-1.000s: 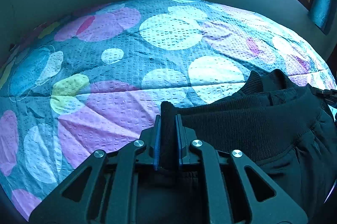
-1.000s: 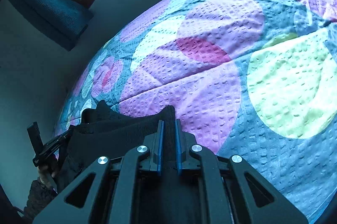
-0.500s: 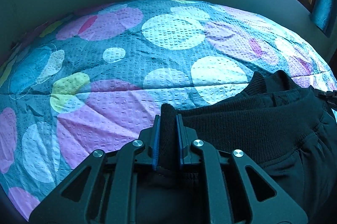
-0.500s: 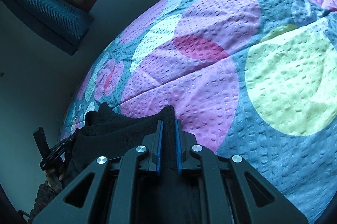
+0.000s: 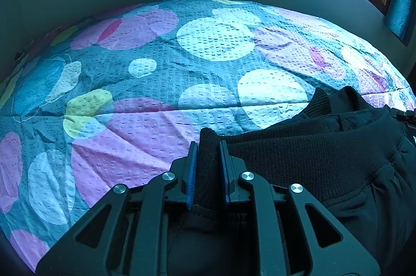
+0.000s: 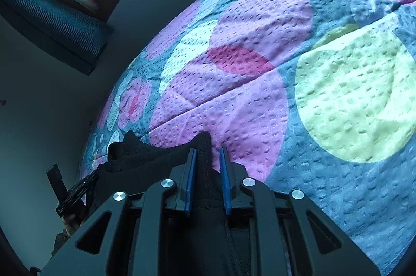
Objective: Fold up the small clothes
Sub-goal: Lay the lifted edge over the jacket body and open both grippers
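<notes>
While the left wrist view shows the left tongs [image 5: 207,169] clamped narrow on one end of the ribbed waistband of black shorts [image 5: 325,159], the garment hangs just above a dotted bedspread [image 5: 156,73]; I judge the step to be carrying it to lay flat. From the right wrist view, the right tongs [image 6: 207,172] pinch the waistband's other end. Next: lower evenly, keeping tension. No writing is legible.

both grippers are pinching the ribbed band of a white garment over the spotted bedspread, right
Not quite: the garment is black, not white, as the left wrist view shows. The rest holds: the left gripper and right gripper each pinch its ribbed band over the spotted bedspread.
</notes>
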